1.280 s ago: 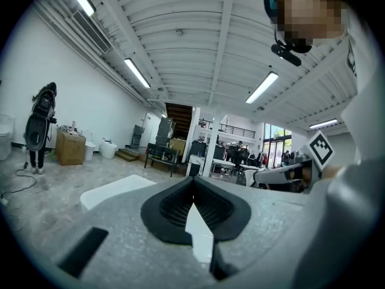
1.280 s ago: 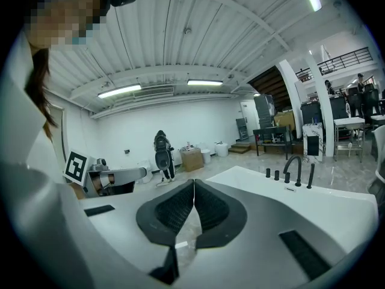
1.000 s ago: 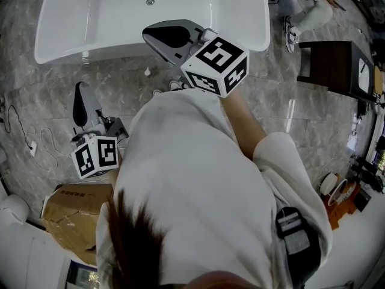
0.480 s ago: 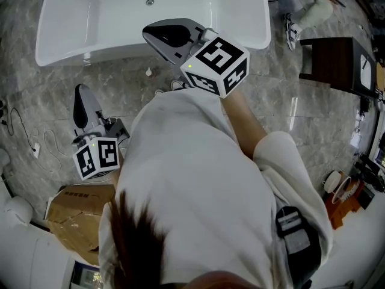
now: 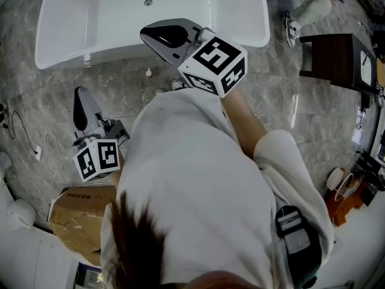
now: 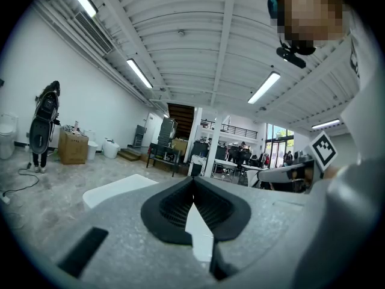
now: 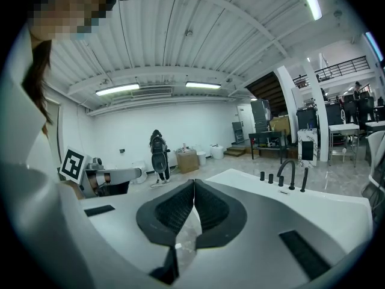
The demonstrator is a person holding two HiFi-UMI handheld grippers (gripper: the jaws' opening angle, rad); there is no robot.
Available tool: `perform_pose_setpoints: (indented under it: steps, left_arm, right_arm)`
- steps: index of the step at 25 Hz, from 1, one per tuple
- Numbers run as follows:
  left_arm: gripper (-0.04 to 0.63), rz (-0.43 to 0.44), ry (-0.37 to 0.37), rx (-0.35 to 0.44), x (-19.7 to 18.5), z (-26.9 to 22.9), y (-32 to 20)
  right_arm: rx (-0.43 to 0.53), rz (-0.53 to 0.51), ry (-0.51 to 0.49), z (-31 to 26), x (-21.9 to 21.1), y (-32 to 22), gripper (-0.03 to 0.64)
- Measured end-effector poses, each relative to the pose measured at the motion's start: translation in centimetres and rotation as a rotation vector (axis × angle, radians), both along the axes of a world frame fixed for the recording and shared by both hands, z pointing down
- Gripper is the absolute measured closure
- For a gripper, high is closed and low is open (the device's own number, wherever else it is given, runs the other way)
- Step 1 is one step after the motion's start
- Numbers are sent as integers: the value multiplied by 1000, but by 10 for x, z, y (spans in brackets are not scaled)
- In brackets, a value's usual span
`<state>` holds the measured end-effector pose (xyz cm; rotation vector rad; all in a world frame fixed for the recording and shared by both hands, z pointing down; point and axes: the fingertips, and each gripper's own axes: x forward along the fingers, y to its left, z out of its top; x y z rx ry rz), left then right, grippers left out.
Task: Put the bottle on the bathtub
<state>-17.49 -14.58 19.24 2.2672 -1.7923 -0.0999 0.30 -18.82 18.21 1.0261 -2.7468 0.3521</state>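
While both tongs are pressed together w/ nothing between them, the left tongs (image 5: 81,91) hang over the grey marble floor (image 5: 313,119) and the right tongs (image 5: 147,36) by the white bathtub (image 5: 120,17) near its rim. A small white bottle-like item (image 5: 147,72), too small to tell for sure, stands on the floor just beside the tub. Cardboard box (image 5: 75,218) lower left, dark table (image 5: 328,62) at right.

Cardboard box (image 5: 75,218), dark wooden table (image 5: 332,59), grey marble floor (image 5: 289,107)
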Motion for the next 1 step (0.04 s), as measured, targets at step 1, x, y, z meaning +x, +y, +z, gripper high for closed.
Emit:
perform_pose_setpoints:
  steps: [1]
  left_arm:
    - [581,-1,0,0,0,0,0]
  right_arm:
    - [0,-2,1,0,0,0,603]
